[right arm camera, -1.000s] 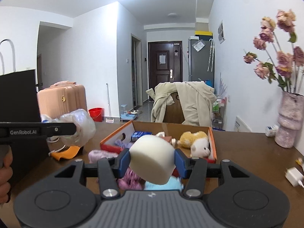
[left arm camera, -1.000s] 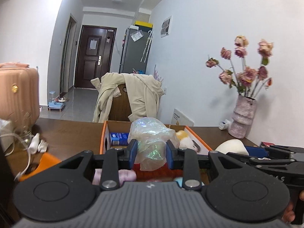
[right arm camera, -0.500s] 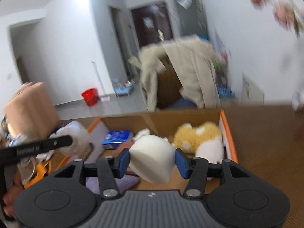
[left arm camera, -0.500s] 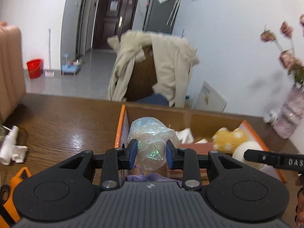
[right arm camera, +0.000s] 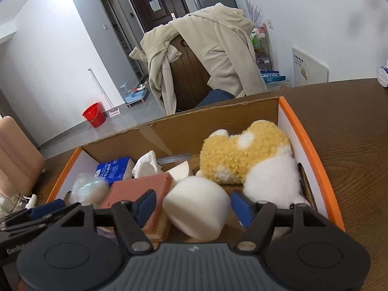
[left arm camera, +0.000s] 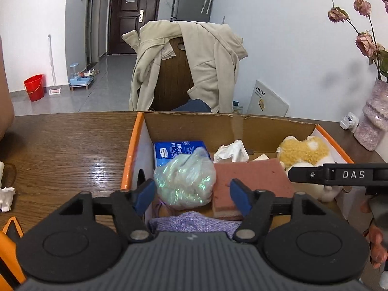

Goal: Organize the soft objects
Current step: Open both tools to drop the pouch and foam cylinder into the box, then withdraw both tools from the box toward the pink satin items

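Behind the surface's (left arm camera: 60,145) far edge you have a wooden chair (left arm camera: 173,84) draped with a beige coat (left arm camera: 213,58) — past it, a dark door (left arm camera: 126,14). A red bucket (left arm camera: 34,87) stands on the floor, a pink vase (left arm camera: 373,123) at the surface's right edge.

Dark wooden table (left arm camera: 68,150) carries an orange-rimmed cardboard box (left arm camera: 132,145)
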